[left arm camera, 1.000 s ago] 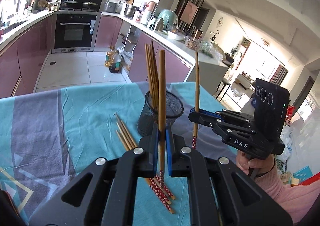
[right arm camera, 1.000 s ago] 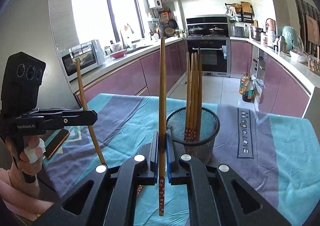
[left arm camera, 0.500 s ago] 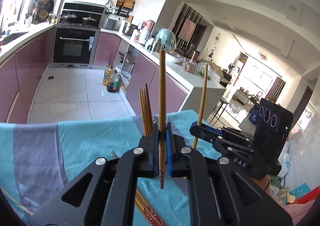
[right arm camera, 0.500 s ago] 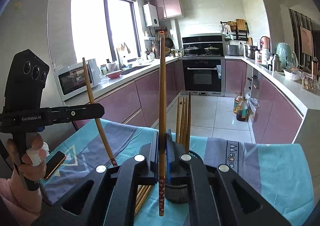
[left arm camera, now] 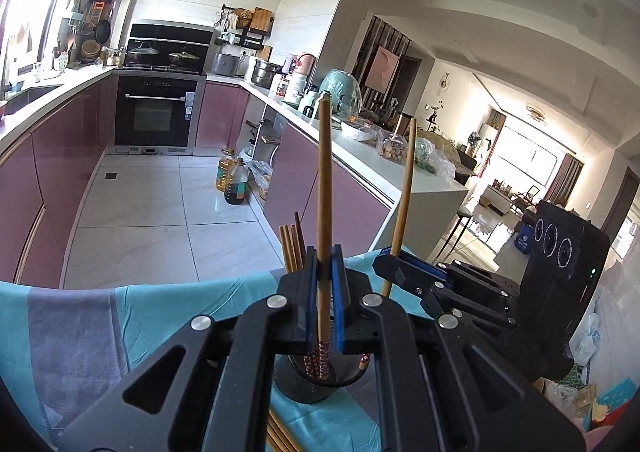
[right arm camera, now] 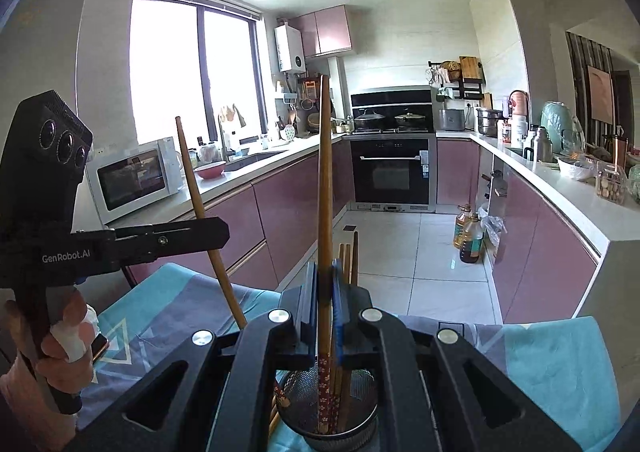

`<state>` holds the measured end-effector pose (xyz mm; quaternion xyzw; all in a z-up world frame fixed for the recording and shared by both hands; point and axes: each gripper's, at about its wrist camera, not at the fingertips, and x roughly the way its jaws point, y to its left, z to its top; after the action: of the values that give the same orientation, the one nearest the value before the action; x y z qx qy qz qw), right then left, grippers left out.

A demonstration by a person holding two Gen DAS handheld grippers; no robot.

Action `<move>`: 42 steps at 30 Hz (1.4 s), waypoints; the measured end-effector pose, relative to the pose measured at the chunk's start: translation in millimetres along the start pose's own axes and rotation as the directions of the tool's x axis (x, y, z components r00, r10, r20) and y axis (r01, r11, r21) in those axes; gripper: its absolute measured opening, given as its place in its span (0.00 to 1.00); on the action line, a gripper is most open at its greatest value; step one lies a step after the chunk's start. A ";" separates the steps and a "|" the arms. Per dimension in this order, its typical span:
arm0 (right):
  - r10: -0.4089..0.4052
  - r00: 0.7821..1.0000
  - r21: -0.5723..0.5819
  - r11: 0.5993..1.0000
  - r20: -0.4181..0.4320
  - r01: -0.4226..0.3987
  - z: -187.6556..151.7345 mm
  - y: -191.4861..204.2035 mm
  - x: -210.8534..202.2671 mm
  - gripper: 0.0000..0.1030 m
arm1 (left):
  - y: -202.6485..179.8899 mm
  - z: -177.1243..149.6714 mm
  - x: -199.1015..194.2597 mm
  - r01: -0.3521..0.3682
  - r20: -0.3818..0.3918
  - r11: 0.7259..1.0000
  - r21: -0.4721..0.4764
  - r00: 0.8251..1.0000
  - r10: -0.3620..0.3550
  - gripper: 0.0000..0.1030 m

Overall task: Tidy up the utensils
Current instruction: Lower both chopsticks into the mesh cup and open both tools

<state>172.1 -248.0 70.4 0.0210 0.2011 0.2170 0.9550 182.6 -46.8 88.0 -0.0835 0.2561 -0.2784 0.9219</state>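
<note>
My left gripper [left arm camera: 324, 266] is shut on an upright wooden chopstick [left arm camera: 325, 179]. Its patterned lower end hangs in the mouth of the black mesh holder [left arm camera: 294, 386]. My right gripper [right arm camera: 325, 278] is shut on a second upright chopstick [right arm camera: 325, 191], whose patterned end dips into the same holder [right arm camera: 362, 426]. Several chopsticks [right arm camera: 349, 260] stand in the holder. Each view shows the other gripper from the side: the right gripper [left arm camera: 382, 266] and the left gripper [right arm camera: 222, 230], each with its stick. Loose chopsticks [left arm camera: 280, 436] lie on the cloth beside the holder.
A teal and grey tablecloth [left arm camera: 160, 312] covers the table, whose far edge drops to the tiled kitchen floor. A phone [right arm camera: 102, 346] lies on the cloth at the left, near the person's hand [right arm camera: 64, 340]. Counters and an oven stand beyond.
Both grippers have risen and moved in over the mesh holder with their chopsticks. The holder now sits under the fingers, and the stick ends hang at its mouth.
</note>
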 end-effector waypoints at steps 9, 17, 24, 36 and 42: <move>-0.028 0.998 0.005 1.000 -0.059 0.029 -17.2 -6.6 23.4 0.06 | -6.1 -19.4 36.6 -0.034 -0.122 0.998 0.059 0.992 0.041 0.07; -0.039 0.987 0.004 0.999 -0.157 0.041 -33.4 -8.4 38.7 0.06 | -2.1 -25.6 62.2 -0.034 -0.216 0.995 0.091 0.975 0.053 0.07; -0.028 0.966 0.014 0.999 -0.258 0.032 -41.3 -8.8 53.0 0.06 | 9.7 -28.9 83.2 -0.037 -0.276 0.998 0.059 0.960 0.052 0.07; -0.035 0.954 0.087 0.994 -0.298 0.063 -43.0 -20.6 65.9 0.09 | 21.4 -25.1 106.1 -0.075 -0.286 0.997 0.021 0.955 0.078 0.21; -0.029 0.962 0.104 0.993 -0.271 0.059 -45.5 -22.7 57.9 0.13 | 21.9 -31.1 91.9 -0.102 -0.238 0.994 0.039 0.965 0.108 0.33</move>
<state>211.2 -246.2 4.0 0.0398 0.3408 0.1849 0.9209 242.4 -80.1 15.7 -0.0237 0.3657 -0.2405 0.8988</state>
